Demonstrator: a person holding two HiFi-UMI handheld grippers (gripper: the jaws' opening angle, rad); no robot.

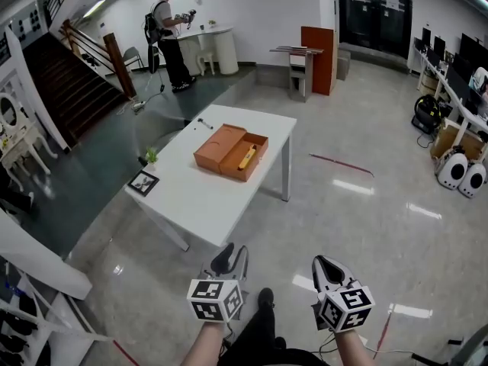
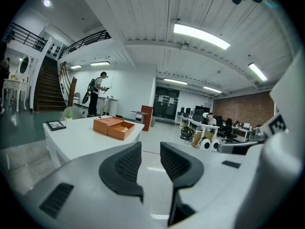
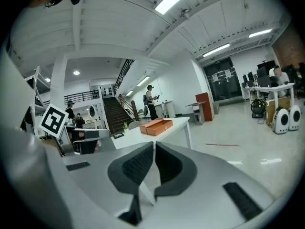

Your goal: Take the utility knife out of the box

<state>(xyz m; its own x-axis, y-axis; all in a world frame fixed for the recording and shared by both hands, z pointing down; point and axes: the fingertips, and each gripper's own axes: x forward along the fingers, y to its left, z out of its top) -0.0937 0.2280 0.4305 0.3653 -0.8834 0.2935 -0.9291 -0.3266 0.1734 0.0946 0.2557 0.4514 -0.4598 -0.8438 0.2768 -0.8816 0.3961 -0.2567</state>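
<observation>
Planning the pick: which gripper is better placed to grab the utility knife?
Probably left: both are far from the box, but the left gripper is open, the right gripper shut.

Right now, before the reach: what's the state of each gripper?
Left gripper: open, empty.
Right gripper: closed, empty.
</observation>
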